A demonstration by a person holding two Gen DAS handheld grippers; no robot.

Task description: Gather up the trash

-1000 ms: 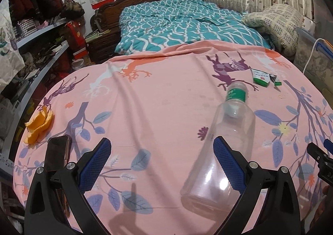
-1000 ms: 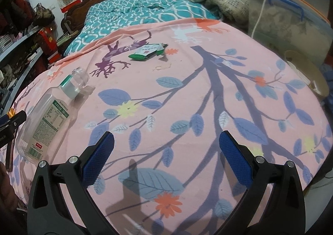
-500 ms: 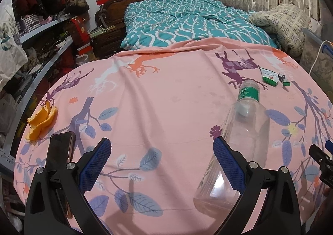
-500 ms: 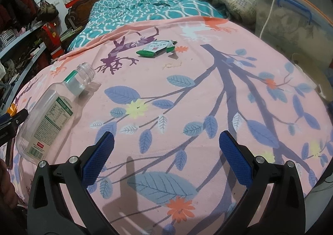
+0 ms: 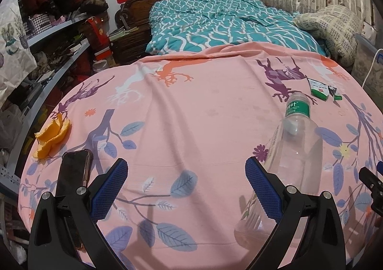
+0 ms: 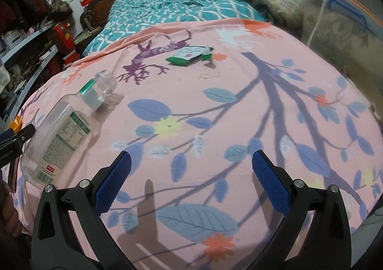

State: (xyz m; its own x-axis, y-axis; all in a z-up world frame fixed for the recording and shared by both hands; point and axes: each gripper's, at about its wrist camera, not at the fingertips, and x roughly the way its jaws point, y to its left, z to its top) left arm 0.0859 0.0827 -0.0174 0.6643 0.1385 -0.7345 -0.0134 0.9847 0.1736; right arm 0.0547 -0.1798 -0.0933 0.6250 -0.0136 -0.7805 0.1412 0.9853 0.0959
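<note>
An empty clear plastic bottle (image 5: 294,150) with a green label lies on its side on the pink cloth, just right of my left gripper (image 5: 184,179), which is open and empty. The bottle also shows at the left in the right wrist view (image 6: 69,129). A green and white wrapper (image 5: 319,89) lies beyond the bottle's neck; it also shows in the right wrist view (image 6: 189,54). Orange peel (image 5: 51,137) lies at the cloth's left edge. My right gripper (image 6: 191,174) is open and empty over bare cloth.
A dark phone (image 5: 74,174) lies by my left gripper's left finger. A teal quilt (image 5: 222,23) and a pillow (image 5: 335,23) lie behind the pink cloth (image 5: 203,107). Cluttered shelves (image 5: 43,38) stand at the left. A clear storage box (image 6: 347,28) stands at the right.
Both grippers have drawn back and up a little, so the cloth and trash sit slightly farther off. The bottle now lies further right of my left gripper. Both stay open.
</note>
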